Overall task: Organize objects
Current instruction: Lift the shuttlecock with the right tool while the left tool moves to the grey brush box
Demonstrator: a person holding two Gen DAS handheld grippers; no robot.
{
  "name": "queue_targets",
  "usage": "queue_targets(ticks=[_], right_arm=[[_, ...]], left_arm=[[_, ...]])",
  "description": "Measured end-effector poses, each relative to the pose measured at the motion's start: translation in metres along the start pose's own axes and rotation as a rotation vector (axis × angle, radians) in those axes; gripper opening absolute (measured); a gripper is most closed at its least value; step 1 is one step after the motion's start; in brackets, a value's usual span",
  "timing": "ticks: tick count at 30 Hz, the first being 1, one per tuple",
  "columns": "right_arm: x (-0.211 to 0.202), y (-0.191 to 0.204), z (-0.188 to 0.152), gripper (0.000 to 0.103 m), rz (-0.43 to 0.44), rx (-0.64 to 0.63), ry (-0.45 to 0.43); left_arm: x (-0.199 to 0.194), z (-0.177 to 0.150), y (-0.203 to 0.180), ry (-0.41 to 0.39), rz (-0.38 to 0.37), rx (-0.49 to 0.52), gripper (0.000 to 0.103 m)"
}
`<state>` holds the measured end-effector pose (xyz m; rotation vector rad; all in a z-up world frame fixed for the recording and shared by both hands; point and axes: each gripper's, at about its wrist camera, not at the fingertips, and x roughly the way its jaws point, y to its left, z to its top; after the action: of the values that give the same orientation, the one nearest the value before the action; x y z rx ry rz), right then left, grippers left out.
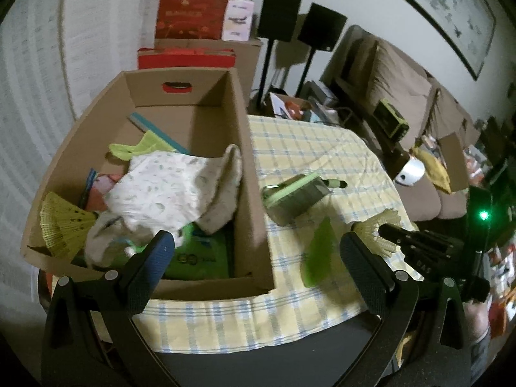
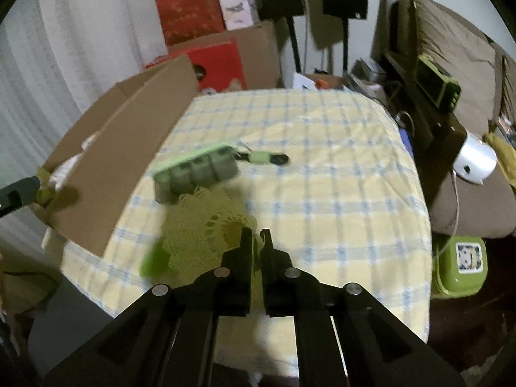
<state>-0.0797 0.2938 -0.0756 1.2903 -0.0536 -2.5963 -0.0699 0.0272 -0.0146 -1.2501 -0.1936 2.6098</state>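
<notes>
A cardboard box [image 1: 248, 174] stands on the left of the checked tablecloth [image 1: 306, 148]. It holds a white patterned cloth [image 1: 167, 190], a yellow shuttlecock [image 1: 63, 222] and green items. My left gripper [image 1: 258, 258] is open and empty at the box's near right corner. My right gripper [image 2: 256, 242] is shut on a yellow-green shuttlecock [image 2: 200, 225] above the table; it also shows in the left wrist view [image 1: 377, 230]. A green-grey case [image 2: 196, 171] with a strap [image 2: 267, 158] and a flat green piece [image 1: 317, 251] lie on the cloth.
Red gift boxes [image 1: 190, 13] and two black speakers on stands [image 1: 280, 9] stand behind the table. A brown sofa [image 1: 419, 122] with clutter runs along the right. A green container [image 2: 461, 264] sits low beside the table's right edge.
</notes>
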Motion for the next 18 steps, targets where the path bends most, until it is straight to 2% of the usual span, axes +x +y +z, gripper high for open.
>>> queue_targets(ticks=[8,13,17,18], right_arm=[[-0.021,-0.03,-0.014,0.013,-0.046,0.054,0.013],[-0.02,-0.036,-0.02,0.013,-0.038,0.063,0.021],[-0.015,-0.04,-0.022,0.013,0.004,0.093,0.029],[-0.016,-0.042,-0.022,0.018,0.006,0.106,0.028]], left_arm=[[0.015,0.006,-0.022,0.035,-0.028,0.03,0.103],[0.022,0.009,-0.035,0.054,-0.05,0.046,0.103],[0.03,0.018,-0.047,0.062,-0.034,0.092,0.103],[0.033,0.021,-0.05,0.067,-0.03,0.103,0.103]])
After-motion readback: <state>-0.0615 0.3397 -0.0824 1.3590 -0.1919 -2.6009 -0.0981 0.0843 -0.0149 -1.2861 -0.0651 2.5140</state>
